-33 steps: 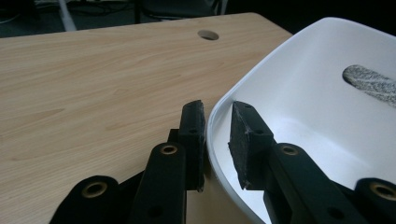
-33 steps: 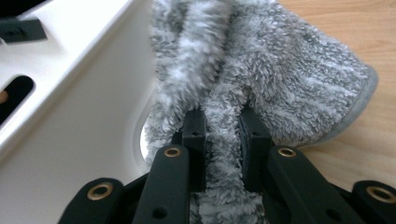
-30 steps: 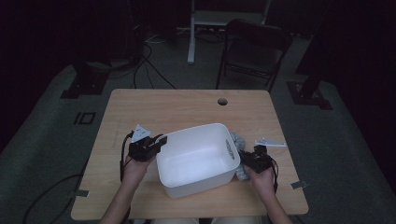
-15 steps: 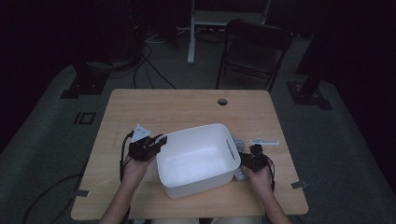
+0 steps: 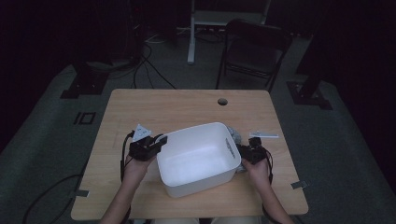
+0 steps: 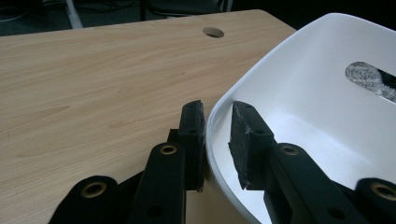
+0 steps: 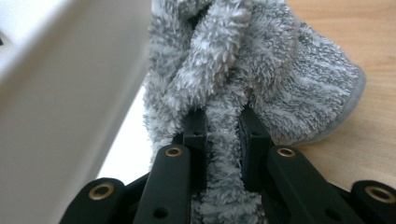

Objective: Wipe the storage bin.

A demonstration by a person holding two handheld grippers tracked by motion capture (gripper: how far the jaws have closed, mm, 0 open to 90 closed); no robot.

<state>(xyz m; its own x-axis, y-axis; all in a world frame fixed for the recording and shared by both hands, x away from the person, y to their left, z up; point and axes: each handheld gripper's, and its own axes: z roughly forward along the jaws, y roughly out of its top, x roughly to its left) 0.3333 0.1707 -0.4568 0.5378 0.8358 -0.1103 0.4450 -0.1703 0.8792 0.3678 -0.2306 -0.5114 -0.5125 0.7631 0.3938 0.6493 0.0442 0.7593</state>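
Right claw [image 7: 223,128] shifted closer against tub side since earlier frames; now pinching grey fleece cloth [image 7: 261,70], ready to lift. Cloth on desk [image 5: 187,107], right edge, beside white tub [image 5: 198,156]. Left claw [image 6: 217,140] spread, straddling tub rim to steady it.

Since a second ago, the right gripper [image 5: 243,152] has moved in closer to the white tub's [image 5: 196,158] right wall. Its jaws are now pinched on a fold of the grey fluffy cloth [image 7: 261,70] beside that wall.
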